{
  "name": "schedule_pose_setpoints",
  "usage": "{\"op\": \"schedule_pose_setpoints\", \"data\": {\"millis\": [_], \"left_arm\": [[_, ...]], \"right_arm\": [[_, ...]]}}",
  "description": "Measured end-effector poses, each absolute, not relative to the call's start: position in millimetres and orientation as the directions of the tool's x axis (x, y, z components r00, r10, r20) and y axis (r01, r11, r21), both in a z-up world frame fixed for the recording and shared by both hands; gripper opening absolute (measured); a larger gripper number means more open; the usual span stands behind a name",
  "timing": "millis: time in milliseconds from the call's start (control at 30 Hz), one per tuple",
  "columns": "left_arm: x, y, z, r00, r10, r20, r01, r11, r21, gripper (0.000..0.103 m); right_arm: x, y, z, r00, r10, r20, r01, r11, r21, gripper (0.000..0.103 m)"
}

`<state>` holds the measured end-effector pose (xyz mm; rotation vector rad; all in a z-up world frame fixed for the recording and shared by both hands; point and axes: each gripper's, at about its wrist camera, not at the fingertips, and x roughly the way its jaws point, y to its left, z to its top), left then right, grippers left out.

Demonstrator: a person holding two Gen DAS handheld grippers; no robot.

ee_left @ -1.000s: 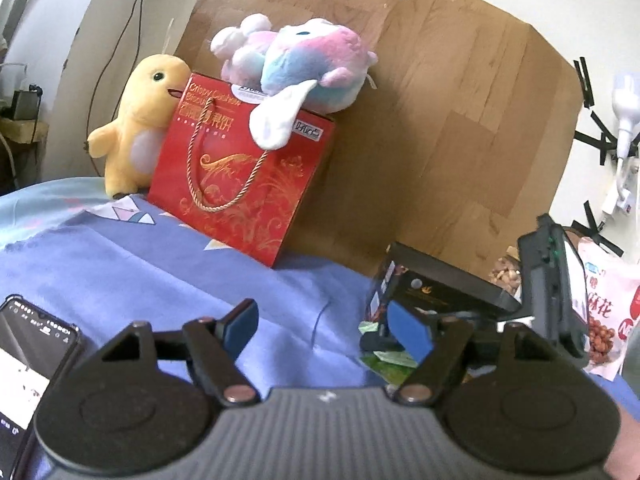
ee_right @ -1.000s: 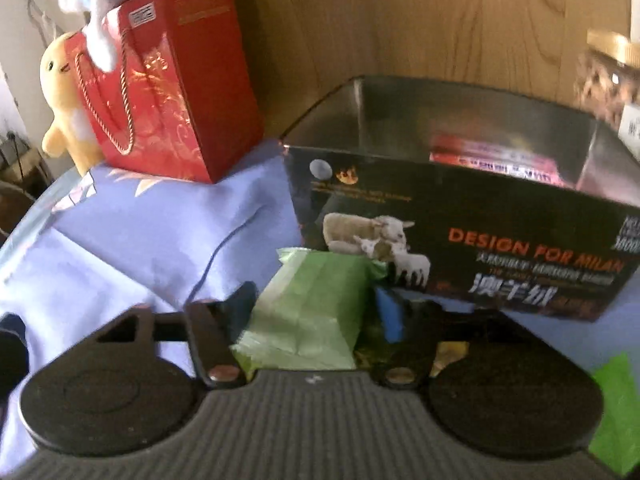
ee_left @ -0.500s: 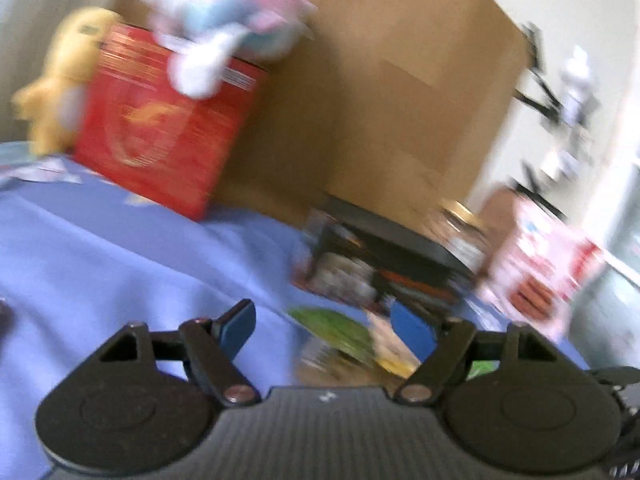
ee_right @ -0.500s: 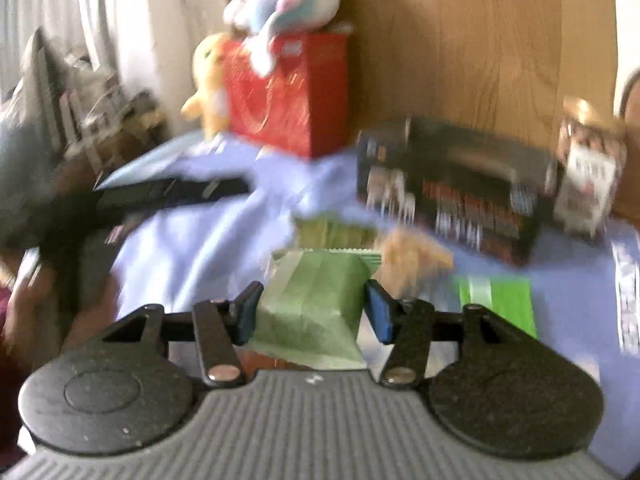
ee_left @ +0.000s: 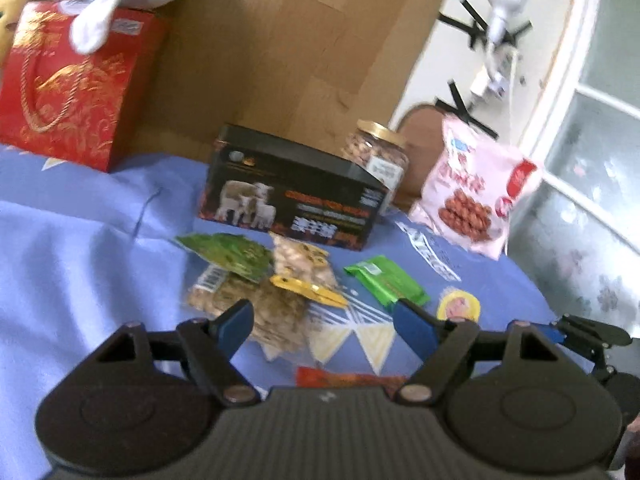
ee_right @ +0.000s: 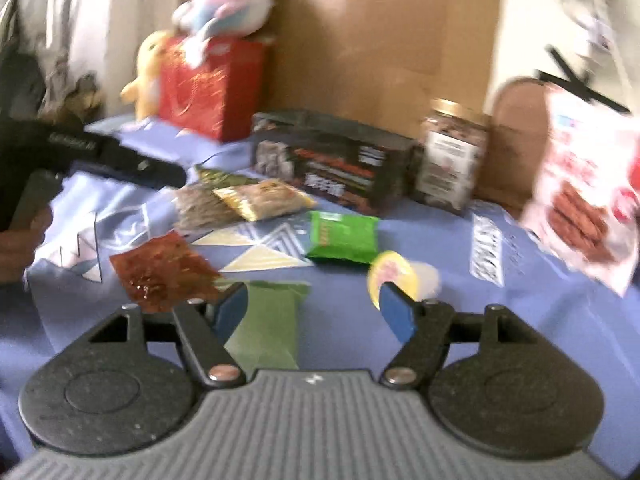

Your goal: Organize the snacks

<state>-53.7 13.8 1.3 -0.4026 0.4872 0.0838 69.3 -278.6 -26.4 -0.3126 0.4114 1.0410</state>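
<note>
Your right tongs [ee_right: 316, 306] are opening with the pale green packet [ee_right: 268, 332] loose against the left pad, left tongs [ee_left: 322, 324] open and empty, so it may drop short of the black box [ee_right: 332, 160] ahead.

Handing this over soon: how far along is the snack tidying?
Early. Nothing shows inside the black box. The right claw is opening, with a green packet between its fingers, one pad already clear; the left claw is open and empty. The green bar, red packet and others are loose on the blue cloth.
</note>
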Motion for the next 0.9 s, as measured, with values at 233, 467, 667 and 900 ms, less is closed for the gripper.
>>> {"op": "schedule_pose_setpoints", "data": {"millis": [233, 467, 667, 900], "left_arm": [[-24, -27, 7, 0.844, -0.124, -0.521, -0.047, 0.952, -0.303, 0.076], [19, -61, -14, 0.75, -0.214, -0.625, 0.033, 0.957, -0.289, 0.05], [6, -72, -10, 0.72, -0.254, -0.646, 0.061, 0.95, -0.306, 0.044], [4, -58, -1, 0.734, -0.252, -0.631, 0.017, 0.935, -0.354, 0.068]], "right_arm": [[54, -300, -41, 0.338, 0.797, -0.501, -0.899, 0.431, 0.079, 0.075], [44, -290, -57, 0.315, 0.775, -0.548, -0.912, 0.407, 0.051, 0.056], [70, -312, -47, 0.494, 0.712, -0.498, -0.809, 0.586, 0.035, 0.052], [49, -313, -46, 0.322, 0.799, -0.508, -0.912, 0.406, 0.06, 0.055]]}}
